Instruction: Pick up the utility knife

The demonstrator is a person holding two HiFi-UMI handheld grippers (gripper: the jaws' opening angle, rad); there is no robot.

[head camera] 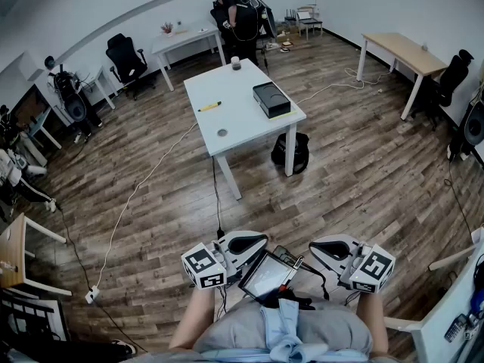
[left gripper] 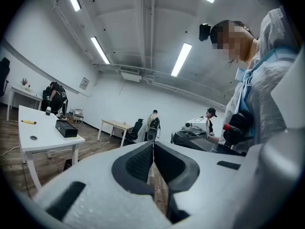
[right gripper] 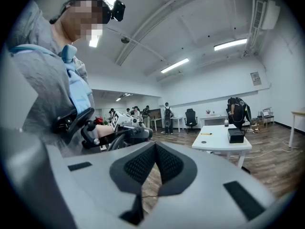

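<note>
No legible text, brand or number in any view.

Wall notice (left gripper: 84, 83), beyond the white table (left gripper: 47, 130): print too small.

Framed sheet (right gripper: 256, 78), wall behind the same table: unreadable.

Square markers on the cubes of the left gripper (head camera: 265, 240) and right gripper (head camera: 312, 246): patterns only, no characters.

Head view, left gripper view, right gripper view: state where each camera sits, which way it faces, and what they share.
Head view: on the person's head, looking forward and down toward the white rectangular table bearing the yellow utility knife; shows grey-clad torso, left gripper, right gripper.
Left gripper view: rides the left gripper, looking along its shut jaws; torso right, table far left.
Right gripper view: rides the right gripper, along its shut jaws; torso left, table right.
Shared: all three show table and knife.
</note>
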